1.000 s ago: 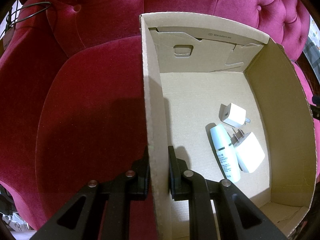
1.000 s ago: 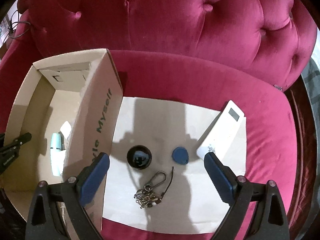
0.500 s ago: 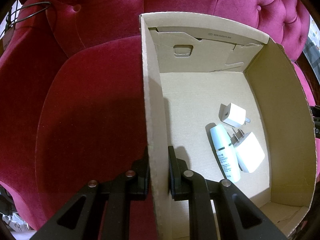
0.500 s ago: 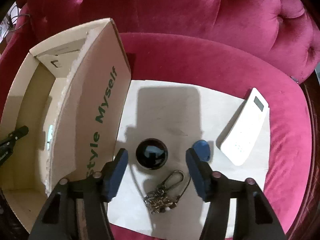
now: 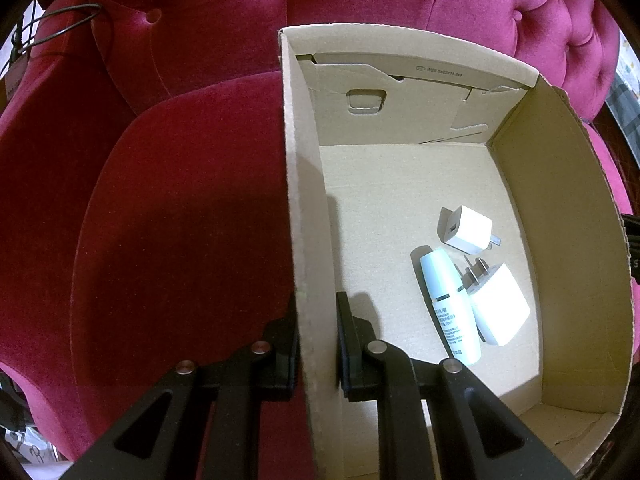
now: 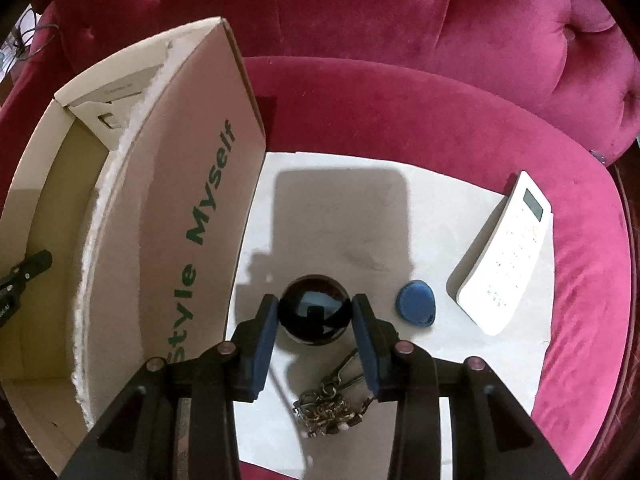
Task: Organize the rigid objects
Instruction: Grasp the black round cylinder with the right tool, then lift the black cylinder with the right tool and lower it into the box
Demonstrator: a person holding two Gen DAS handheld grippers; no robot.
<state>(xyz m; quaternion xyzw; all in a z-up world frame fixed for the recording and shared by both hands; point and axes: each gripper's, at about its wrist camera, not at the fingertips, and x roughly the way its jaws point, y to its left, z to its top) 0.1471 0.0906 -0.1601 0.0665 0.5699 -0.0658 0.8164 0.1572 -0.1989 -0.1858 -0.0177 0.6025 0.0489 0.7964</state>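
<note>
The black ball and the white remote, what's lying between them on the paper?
A blue pebble-shaped tag lies between the black ball and the white remote, apart from both, on the paper sheet, seen in the right wrist view.

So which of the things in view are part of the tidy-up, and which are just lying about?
Part of the job:
- cardboard box, its wall clamped in the left tongs
- two white chargers and a tube lying in the box
- black ball, between the closing right tongs
- blue tag, keychain, white remote

Just lying about:
- red sofa
- white sheet
- wire loop
</note>
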